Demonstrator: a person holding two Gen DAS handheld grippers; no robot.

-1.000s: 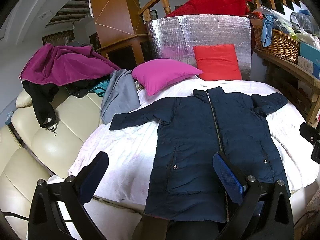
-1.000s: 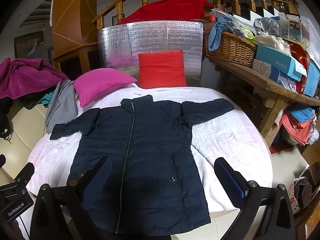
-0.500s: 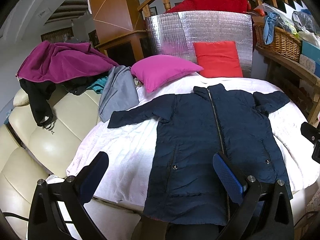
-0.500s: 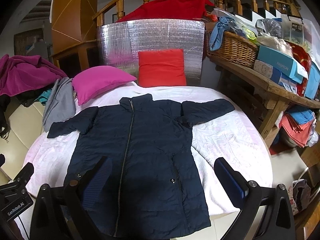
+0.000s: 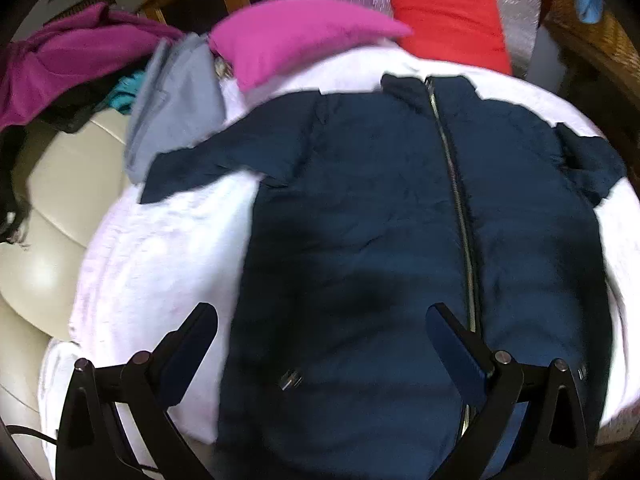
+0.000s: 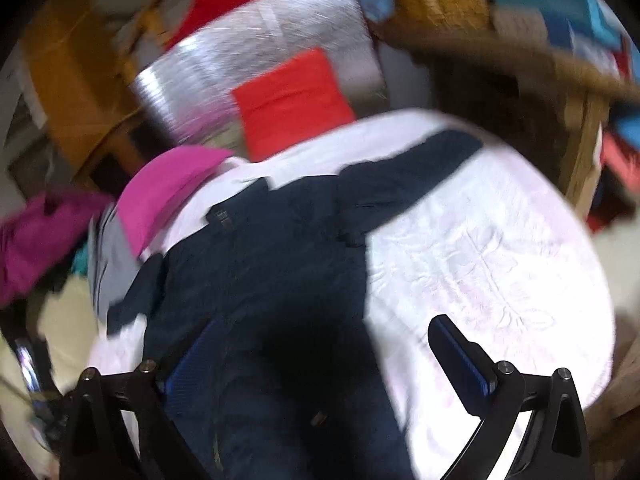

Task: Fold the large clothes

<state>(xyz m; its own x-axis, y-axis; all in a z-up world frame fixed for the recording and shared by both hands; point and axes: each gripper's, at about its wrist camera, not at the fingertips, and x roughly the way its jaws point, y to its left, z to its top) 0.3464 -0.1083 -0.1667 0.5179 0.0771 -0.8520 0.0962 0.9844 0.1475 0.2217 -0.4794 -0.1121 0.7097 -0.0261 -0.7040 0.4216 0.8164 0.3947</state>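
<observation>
Left wrist view: we see the navy coat (image 5: 380,216) spread flat, zip up, across the white round bed (image 5: 160,264), filling mid-frame. Pink cushion (image 5: 296,36) upper centre. Left tool (image 5: 322,332) and right tool (image 6: 320,344) both gape apart, empty. Blur leaves no writing readable.

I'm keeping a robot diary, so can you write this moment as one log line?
stage: approach | long navy zip-up coat: flat, unfolded on white quilted cover | left tool: open, empty | right tool: open, empty
</observation>
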